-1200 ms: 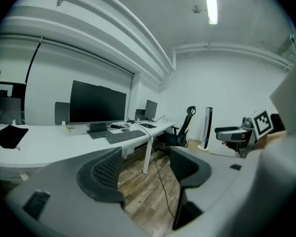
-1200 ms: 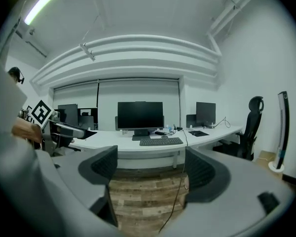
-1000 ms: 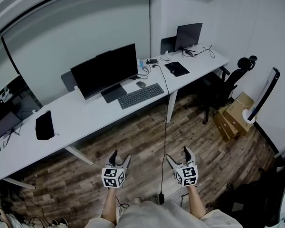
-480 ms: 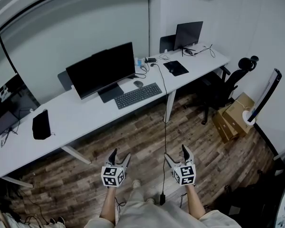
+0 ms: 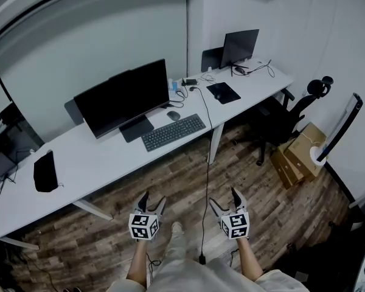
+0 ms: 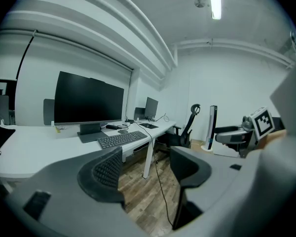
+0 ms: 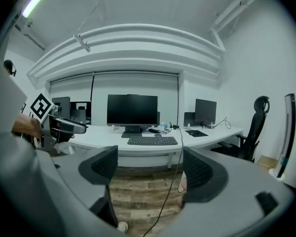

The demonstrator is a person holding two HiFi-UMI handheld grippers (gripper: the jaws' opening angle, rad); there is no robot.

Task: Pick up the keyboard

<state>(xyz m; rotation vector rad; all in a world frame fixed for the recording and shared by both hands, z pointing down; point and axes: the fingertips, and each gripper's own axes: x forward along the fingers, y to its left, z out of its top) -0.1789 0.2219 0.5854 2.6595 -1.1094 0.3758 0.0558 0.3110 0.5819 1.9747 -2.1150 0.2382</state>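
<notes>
A long white desk [image 5: 109, 157] ran from near left to far right along the wall, with wood-plank floor [image 5: 274, 205] spread between it and both grippers. A large dark monitor [image 5: 121, 105] stood at the desk's far side. A black office chair [image 5: 292, 111] sat at the right end, with cardboard boxes [image 5: 298, 154] on the floor near it. A smaller monitor [image 5: 238, 46] stood far right.

The keyboard [image 5: 173, 132] lay flat on the desk just near and right of the large monitor's foot, close to the desk's near edge. Its long axis followed that edge, left end nearer and right end farther, with one long side toward the person. A dark mat [image 5: 224, 92] lay to its right and a black pouch [image 5: 45, 171] well to its left.

A thin cable [image 5: 208, 181] crossed the desk just right of the keyboard, dropped past the white desk leg [image 5: 214, 143] and trailed over the floor between the grippers. A mouse [image 5: 173, 115] sat just beyond the keyboard.

The left gripper [image 5: 153, 199] and right gripper [image 5: 224, 198] hovered over the floor, well short of the desk, fingers spread and empty.
</notes>
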